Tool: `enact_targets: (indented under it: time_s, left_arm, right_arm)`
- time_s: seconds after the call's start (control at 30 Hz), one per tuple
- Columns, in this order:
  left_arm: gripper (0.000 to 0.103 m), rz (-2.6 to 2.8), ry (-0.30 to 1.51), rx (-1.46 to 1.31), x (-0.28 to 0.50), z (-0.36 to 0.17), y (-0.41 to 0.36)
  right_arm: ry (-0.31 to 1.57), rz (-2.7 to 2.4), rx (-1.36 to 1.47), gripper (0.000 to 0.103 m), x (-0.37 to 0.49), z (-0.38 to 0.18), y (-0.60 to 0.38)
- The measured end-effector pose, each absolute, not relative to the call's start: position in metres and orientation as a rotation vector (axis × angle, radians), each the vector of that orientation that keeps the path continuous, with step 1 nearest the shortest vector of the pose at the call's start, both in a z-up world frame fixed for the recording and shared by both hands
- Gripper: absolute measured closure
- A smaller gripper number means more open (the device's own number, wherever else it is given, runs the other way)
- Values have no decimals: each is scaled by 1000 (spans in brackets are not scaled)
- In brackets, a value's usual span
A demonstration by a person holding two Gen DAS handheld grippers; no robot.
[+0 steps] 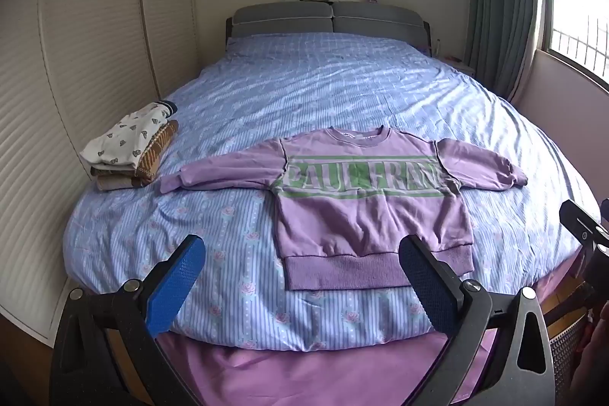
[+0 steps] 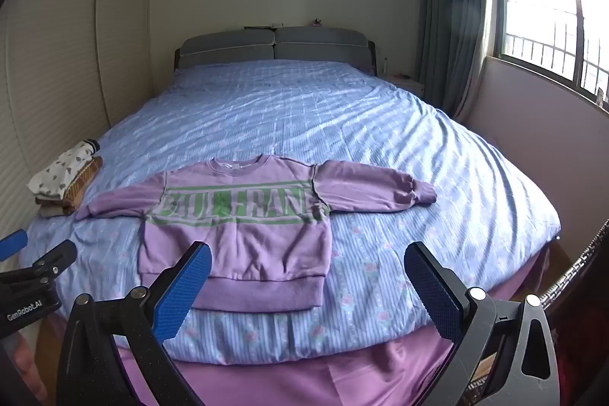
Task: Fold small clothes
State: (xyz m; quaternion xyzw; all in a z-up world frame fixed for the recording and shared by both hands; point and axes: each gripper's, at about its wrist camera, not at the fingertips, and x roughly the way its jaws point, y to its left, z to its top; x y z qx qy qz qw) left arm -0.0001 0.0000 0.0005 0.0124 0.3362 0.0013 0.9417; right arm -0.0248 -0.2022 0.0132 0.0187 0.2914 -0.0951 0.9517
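Note:
A small purple sweatshirt [image 1: 365, 208] with green lettering lies flat, face up, on the blue striped bedspread [image 1: 312, 90], sleeves spread out to both sides. It also shows in the right wrist view [image 2: 247, 234]. My left gripper [image 1: 300, 250] is open and empty, held off the bed's foot edge, in front of the hem. My right gripper [image 2: 308, 257] is open and empty, in front of the hem's right corner. The left gripper's body shows at the left edge of the right wrist view [image 2: 34, 276].
A stack of folded clothes [image 1: 129, 147] sits at the bed's left edge, beside the left sleeve; it also shows in the right wrist view [image 2: 64, 181]. A louvred wardrobe [image 1: 76, 63] lines the left wall. A window and curtain [image 2: 456, 18] are at right. A wicker basket [image 2: 574, 273] stands at right.

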Motion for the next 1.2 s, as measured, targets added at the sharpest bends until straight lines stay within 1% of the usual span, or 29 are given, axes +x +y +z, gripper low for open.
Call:
enact_targets:
  time_s: [0.3, 1.2]
  left_arm:
    - [0, 12, 684, 38, -1, -1, -6]
    - [0, 0, 685, 7, 1, 4, 7]
  right_arm:
    - [591, -194, 33, 1, -26, 12, -203]
    - [589, -188, 38, 1, -23, 12, -201]
